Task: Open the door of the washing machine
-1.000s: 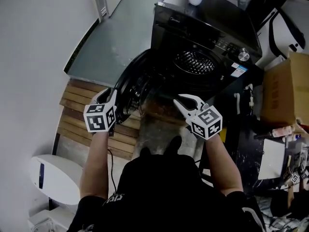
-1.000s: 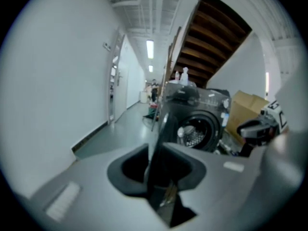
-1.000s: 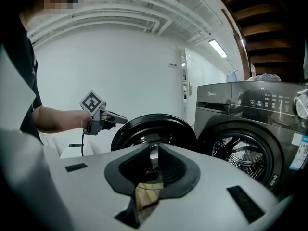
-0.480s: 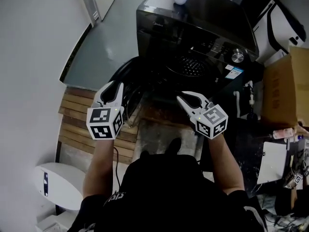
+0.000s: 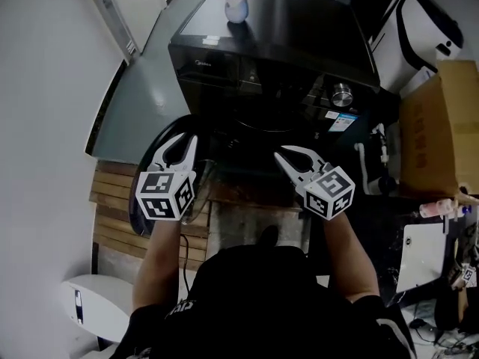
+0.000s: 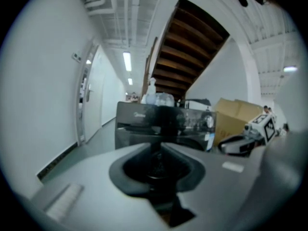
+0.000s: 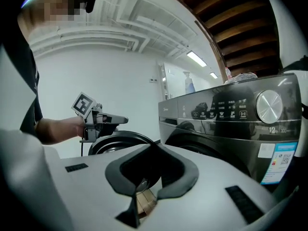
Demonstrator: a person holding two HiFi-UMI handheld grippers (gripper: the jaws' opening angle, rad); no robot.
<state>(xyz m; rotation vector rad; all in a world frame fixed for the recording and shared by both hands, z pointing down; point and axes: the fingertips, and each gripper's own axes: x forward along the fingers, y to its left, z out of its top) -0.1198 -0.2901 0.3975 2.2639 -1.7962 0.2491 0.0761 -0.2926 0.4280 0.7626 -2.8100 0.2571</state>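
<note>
Door (image 5: 152,146) of the black washer (image 5: 277,43) stands swung wide open on the washer's left side, its round rim facing out over the wooden slats (image 5: 112,204). The left gripper (image 5: 182,139) hangs just above the door's rim, clear of it; its fingers are slightly apart, have just been closing, and hold nothing. The right gripper (image 5: 283,151) hangs in front of the dark drum mouth (image 5: 258,129), fingers almost together, also just closing, empty too. A white bottle (image 5: 236,7) sits on the washer's top. A cardboard box (image 5: 438,126) stands to the washer's right.
</note>
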